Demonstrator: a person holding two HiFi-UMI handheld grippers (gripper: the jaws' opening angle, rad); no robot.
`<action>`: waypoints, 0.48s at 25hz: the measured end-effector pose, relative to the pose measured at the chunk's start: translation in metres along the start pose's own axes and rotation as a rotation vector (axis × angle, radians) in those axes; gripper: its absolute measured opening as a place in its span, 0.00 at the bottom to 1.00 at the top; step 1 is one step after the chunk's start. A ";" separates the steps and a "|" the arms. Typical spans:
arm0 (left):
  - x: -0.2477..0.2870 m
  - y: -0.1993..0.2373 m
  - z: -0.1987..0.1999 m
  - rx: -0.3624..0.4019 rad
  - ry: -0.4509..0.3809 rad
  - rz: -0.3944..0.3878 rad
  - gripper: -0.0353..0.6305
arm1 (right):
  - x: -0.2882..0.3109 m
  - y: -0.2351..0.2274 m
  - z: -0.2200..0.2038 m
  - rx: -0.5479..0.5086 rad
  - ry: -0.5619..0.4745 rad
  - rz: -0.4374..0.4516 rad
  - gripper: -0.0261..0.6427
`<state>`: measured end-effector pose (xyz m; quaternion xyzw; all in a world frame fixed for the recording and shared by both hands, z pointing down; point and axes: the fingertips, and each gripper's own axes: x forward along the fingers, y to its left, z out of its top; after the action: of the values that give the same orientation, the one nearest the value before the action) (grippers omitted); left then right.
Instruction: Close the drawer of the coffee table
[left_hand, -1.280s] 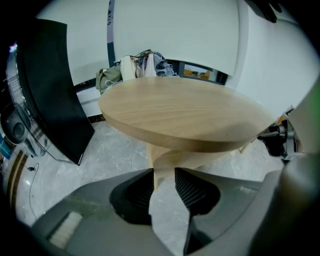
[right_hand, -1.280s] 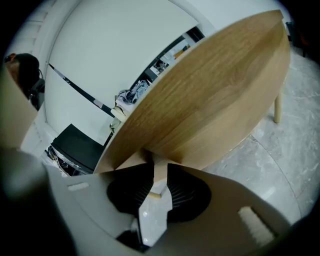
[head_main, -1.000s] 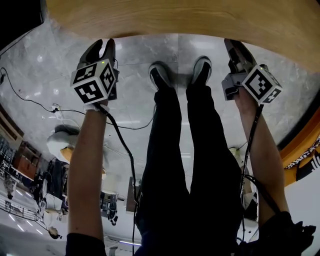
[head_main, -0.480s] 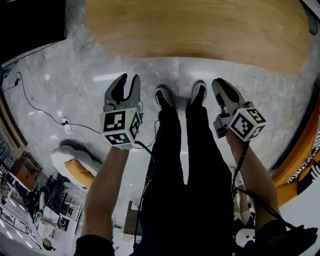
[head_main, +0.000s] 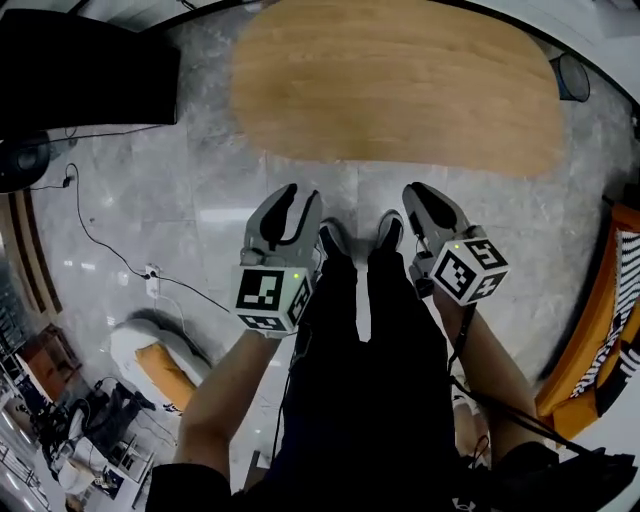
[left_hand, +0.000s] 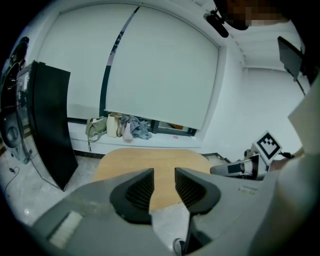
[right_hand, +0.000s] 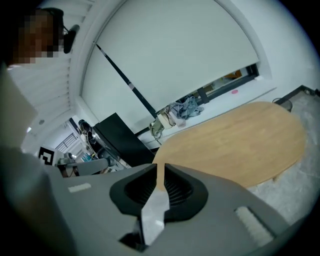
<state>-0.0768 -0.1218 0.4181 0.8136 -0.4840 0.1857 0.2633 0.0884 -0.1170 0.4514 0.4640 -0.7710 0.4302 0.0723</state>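
Currently both grippers are held up in front of the person, side by side above the shoes (head_main: 335, 240), neither touching the furniture.

Left gripper (head_main: 290, 215): jaws apart with a clear gap, nothing between the ribbed pads (left_hand: 140, 187); only table top and floor show through the gap. Marker cube (head_main: 270, 295) sits toward the wrist.

Right gripper (head_main: 425, 205): jaws have just been closing and now stand with only a narrow slit between them. Its own view shows nothing caught in that slit, and the pads (right_hand: 175, 187) are not pressing on anything. Its marker cube (head_main: 470, 268) faces the head camera.

Coffee table (head_main: 400, 90): oval, light wood top, standing on the grey marble floor (head_main: 180, 200) ahead of the feet and beyond both sets of jaw tips, apart from them. From above, the outline reads as one unbroken oval. The drawer itself cannot be made out in any view, so whether it is open or pushed in cannot be told.

Surroundings: black panel (head_main: 80, 70) stands to the left of the table. A black cable (head_main: 100, 240) trails over the floor on the left. Bags and clothes (left_hand: 120, 127) lie on the window ledge behind the table, under a white roller blind (left_hand: 160, 65).
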 end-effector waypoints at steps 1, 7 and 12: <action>-0.008 -0.008 0.007 -0.010 -0.007 -0.011 0.26 | -0.009 0.007 0.010 -0.009 -0.010 -0.011 0.11; -0.046 -0.052 0.053 0.027 -0.018 -0.098 0.26 | -0.058 0.050 0.066 -0.163 -0.076 0.018 0.11; -0.089 -0.057 0.120 0.129 -0.088 -0.126 0.26 | -0.092 0.098 0.113 -0.289 -0.136 0.024 0.11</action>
<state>-0.0618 -0.1110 0.2592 0.8650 -0.4300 0.1638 0.2001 0.0967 -0.1200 0.2757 0.4676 -0.8335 0.2830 0.0808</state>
